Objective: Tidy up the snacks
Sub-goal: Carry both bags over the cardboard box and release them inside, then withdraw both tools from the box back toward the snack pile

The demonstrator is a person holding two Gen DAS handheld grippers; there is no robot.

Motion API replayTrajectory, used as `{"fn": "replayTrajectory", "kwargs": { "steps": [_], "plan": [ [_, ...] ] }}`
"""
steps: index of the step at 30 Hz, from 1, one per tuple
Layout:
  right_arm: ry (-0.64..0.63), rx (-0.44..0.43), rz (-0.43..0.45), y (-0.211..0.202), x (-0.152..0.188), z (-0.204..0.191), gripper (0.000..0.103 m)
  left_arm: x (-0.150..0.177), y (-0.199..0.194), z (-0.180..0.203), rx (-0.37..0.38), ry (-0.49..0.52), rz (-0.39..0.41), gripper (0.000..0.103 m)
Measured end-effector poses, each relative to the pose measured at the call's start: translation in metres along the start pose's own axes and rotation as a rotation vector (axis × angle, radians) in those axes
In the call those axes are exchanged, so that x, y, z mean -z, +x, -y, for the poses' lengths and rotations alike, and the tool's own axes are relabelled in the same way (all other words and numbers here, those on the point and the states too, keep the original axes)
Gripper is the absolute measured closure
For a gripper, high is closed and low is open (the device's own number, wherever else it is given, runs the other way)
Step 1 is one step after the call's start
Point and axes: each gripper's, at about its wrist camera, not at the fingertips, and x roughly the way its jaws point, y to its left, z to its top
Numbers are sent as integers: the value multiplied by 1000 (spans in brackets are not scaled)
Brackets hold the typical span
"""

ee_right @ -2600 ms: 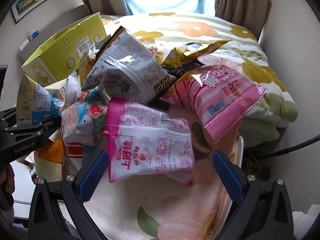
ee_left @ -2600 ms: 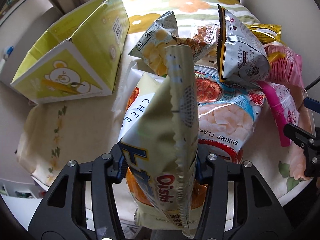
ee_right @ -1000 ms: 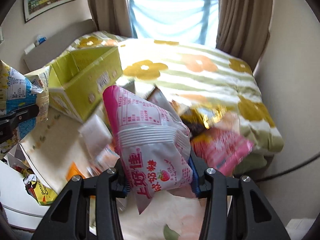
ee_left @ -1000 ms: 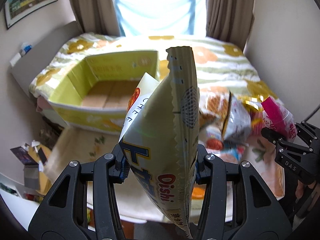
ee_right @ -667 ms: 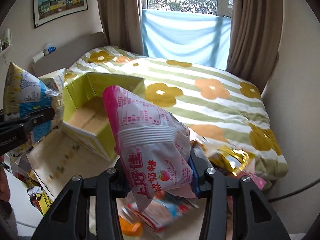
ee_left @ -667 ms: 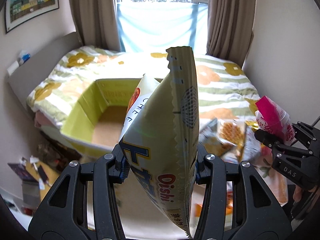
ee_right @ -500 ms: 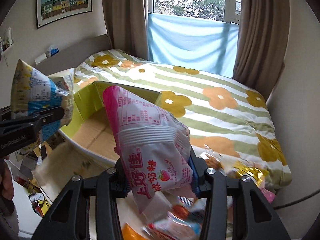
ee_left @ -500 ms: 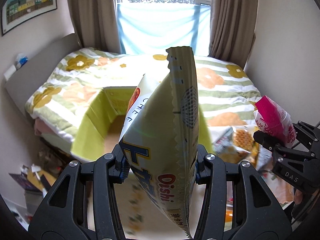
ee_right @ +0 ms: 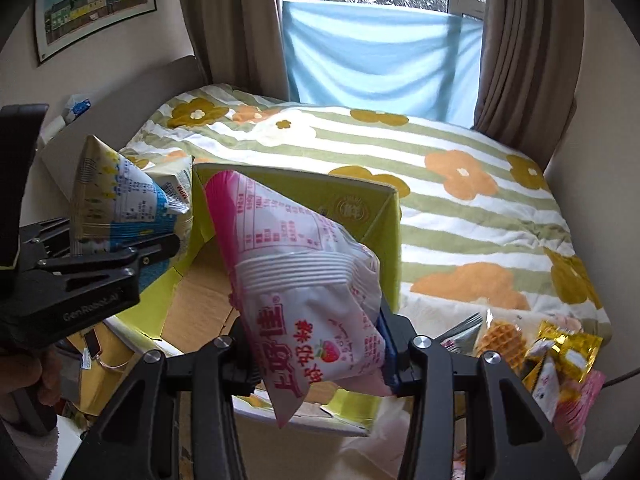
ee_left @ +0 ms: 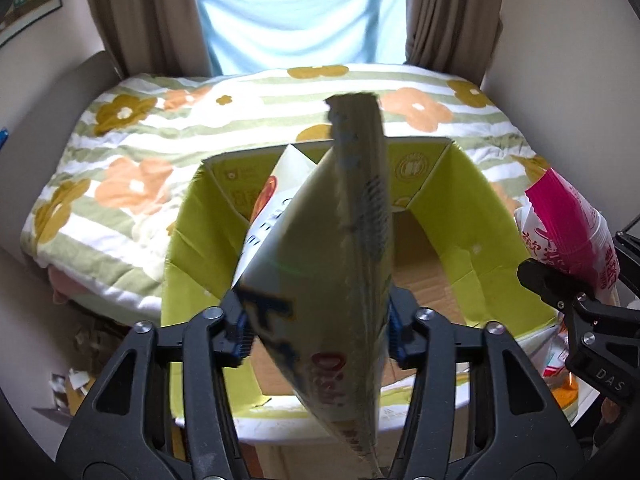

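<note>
My left gripper (ee_left: 316, 334) holds a cream and blue Oishi snack bag (ee_left: 328, 264) upright over the open yellow-green cardboard box (ee_left: 460, 200). Its jaws are opening, the bag still sits between the pads, and the bag looks blurred. My right gripper (ee_right: 316, 360) is shut on a pink and white strawberry candy bag (ee_right: 304, 280), just in front of the box (ee_right: 360, 208). The box's brown floor shows bare. In the right wrist view the left gripper (ee_right: 152, 248) and its bag (ee_right: 120, 200) hang at the box's left side. The pink bag (ee_left: 568, 220) shows at the right edge of the left wrist view.
A bed with a flowered, striped quilt (ee_left: 180, 152) lies behind the box, below a window with brown curtains. Several other snack packets (ee_right: 540, 352) lie at the lower right. Papers and clutter (ee_left: 76, 380) are on the floor at the left.
Both grippers lifted their bags from the snack pile and carried them left to the box, which now fills the middle. The Oishi bag has turned blurred in the left jaws.
</note>
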Motion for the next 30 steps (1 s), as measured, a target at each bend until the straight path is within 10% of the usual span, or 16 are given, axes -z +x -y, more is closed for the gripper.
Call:
{"fn": "replayTrajectory", "kwargs": {
  "steps": [3, 23, 28, 30],
  "plan": [
    [20, 11, -22, 11, 4, -5, 61, 4, 7, -6, 0, 5, -3, 1],
    [4, -25, -98, 31, 1, -25, 56, 38, -20, -40, -24, -58, -17, 0],
    [1, -27, -80, 30, 5, -28, 4, 43, -26, -45, -8, -80, -12, 0],
    [13, -32, -61, 27, 9, -23, 1, 44, -26, -44, -11, -80, -15, 0]
  ]
}}
